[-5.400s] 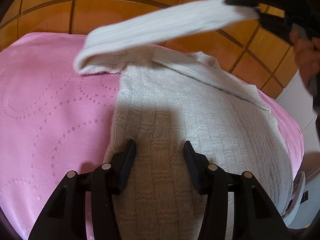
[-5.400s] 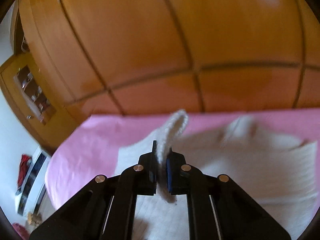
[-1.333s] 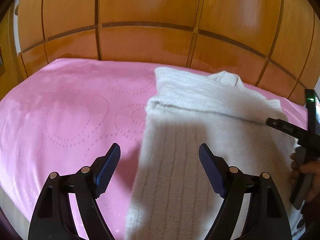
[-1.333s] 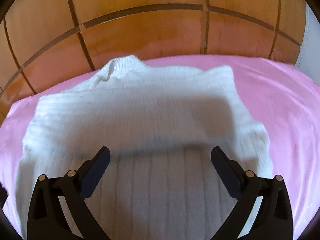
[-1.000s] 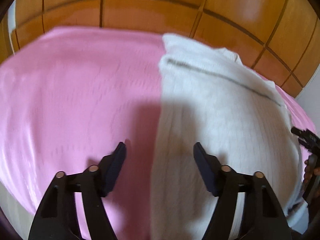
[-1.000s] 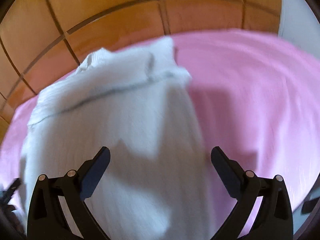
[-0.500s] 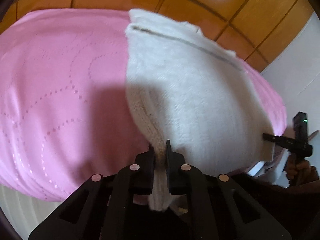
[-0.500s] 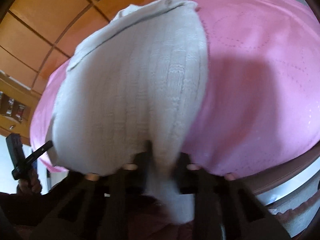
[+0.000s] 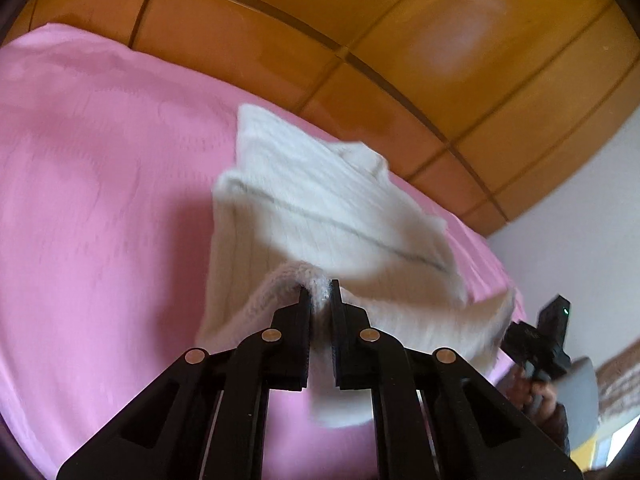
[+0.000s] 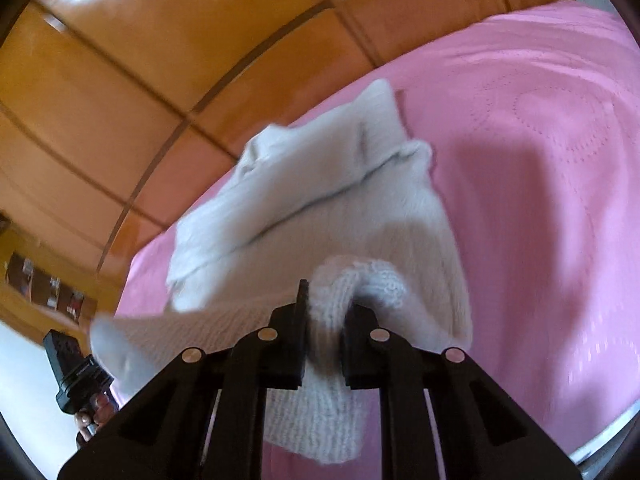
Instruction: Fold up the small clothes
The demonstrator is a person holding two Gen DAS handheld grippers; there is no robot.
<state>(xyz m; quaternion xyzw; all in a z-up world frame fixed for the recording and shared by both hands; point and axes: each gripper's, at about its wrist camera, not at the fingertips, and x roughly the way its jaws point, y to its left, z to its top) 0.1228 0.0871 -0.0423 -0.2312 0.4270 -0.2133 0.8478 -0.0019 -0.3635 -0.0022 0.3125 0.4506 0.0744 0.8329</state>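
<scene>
Left gripper clamped on the near hem of the white knit sweater, at the hem's left corner; knit bunches up between the black fingers and a flap of fabric hangs below them. Right gripper likewise closed on the sweater's near hem at the other corner, thick wad of knit pinched between its fingers, a ribbed end dangling underneath. Hem is lifted off the bed between the two grippers; the edge sags in a band from one to the other.

Rest of the sweater lies farther out on the pink bedspread, sleeves folded across the body, collar end pointing toward the wooden headboard. Dark fold line runs across the upper part. Sweater body slopes up from the bed to the grippers.

In the left wrist view the right gripper's black body shows at far right, by the sweater's corner, held in a hand. In the right wrist view the left gripper's body shows at lower left, also in a hand. Both views motion-blurred.

Bedspread has a dotted circle pattern. White wall right of the headboard. Wooden shelf with small items at far left in the right wrist view; items too blurred to tell. No containers identifiable.
</scene>
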